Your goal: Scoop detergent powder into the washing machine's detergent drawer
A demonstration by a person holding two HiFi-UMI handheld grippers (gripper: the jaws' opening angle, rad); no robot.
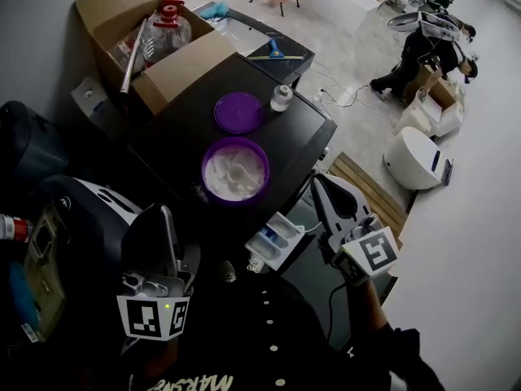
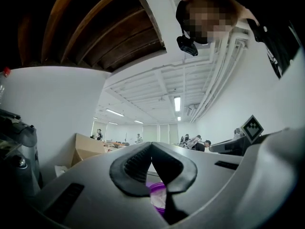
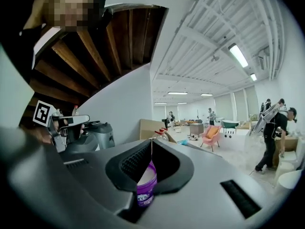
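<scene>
A purple tub [image 1: 234, 172] of white detergent powder stands open on the black washing machine's top [image 1: 301, 129], with a white scoop [image 1: 237, 172] lying in the powder. Its purple lid [image 1: 238, 112] lies just behind it. The white detergent drawer [image 1: 277, 239] is pulled out at the machine's front, below the tub. My left gripper [image 1: 167, 218] is to the lower left of the tub, shut and holding nothing. To the right of the drawer, my right gripper [image 1: 319, 182] is also shut and empty. Behind the closed jaws, the tub shows in the left gripper view [image 2: 159, 197] and in the right gripper view [image 3: 145, 185].
A small white bottle [image 1: 281, 98] stands beside the lid. A cardboard box [image 1: 142, 35] with bottles sits at the machine's back left. A dark appliance [image 1: 73, 235] is on my left. On the floor to the right are a wooden pallet [image 1: 366, 187] and a white round device [image 1: 419, 160].
</scene>
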